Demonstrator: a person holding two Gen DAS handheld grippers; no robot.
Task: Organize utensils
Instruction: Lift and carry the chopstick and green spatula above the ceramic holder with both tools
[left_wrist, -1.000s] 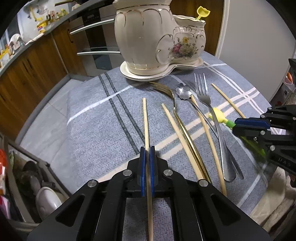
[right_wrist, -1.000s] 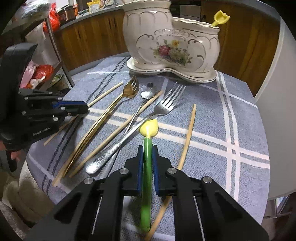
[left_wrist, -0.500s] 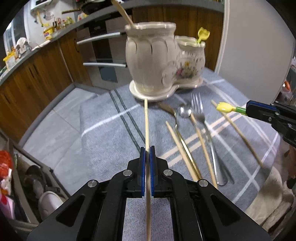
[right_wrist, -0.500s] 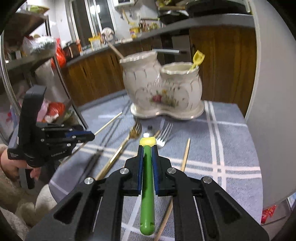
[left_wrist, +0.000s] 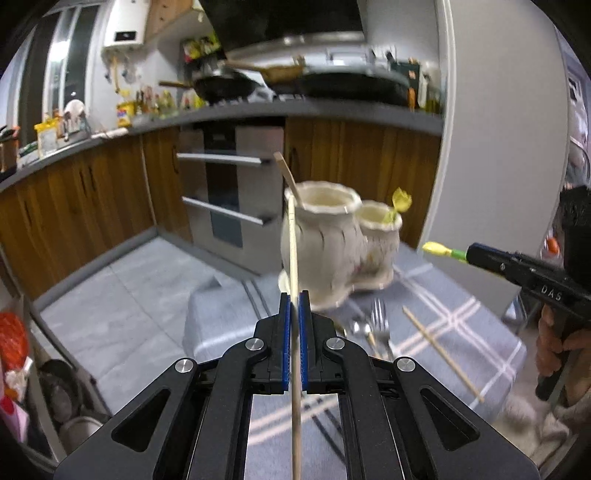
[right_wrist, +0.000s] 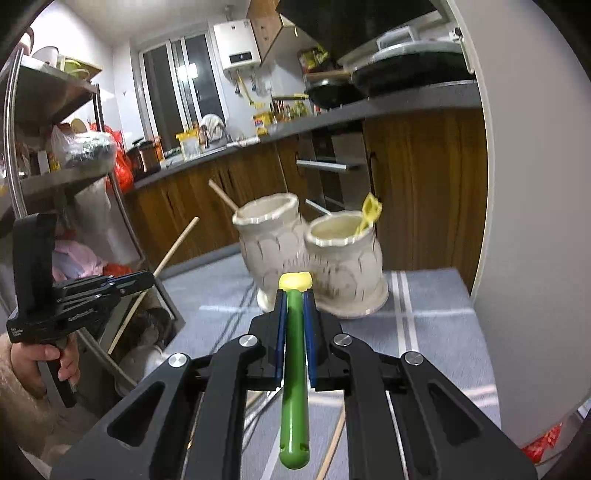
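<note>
The left tool (left_wrist: 294, 301) was pinched on a wooden chopstick (left_wrist: 293, 236), its blue pads pressed flat against the stick partway along its length, and the right tool (right_wrist: 294, 295) was clamped on a green-handled utensil (right_wrist: 294, 369) with a yellow head (right_wrist: 295, 281). Both pieces were held up in the air, short of the ceramic holder (left_wrist: 332, 243) that stood at the far end of the cloth-covered desk (left_wrist: 461, 332). The chopstick ran along the left tool's forward line, far tip rising toward the holder's larger cup, near end trailing back under the camera. The green utensil likewise lay along the right tool's axis, yellow head forward and butt toward the camera. The larger cup already held 1 wooden stick (left_wrist: 290, 181), and the smaller cup (right_wrist: 343, 236) held 1 yellow-tipped piece (right_wrist: 369, 214). A fork (left_wrist: 380, 321), a spoon (left_wrist: 360, 328) and another chopstick (left_wrist: 439, 354) lay on the cloth; motion blur made it hard to say whether more lay beneath the tool. I judged the chopstick light, stiff and smooth, so a grip near its middle would keep it from pivoting. The plastic handle looked thicker and easier to hold. The holder seemed fragile and top-heavy, so each piece should go in tip first without knocking the rim.
</note>
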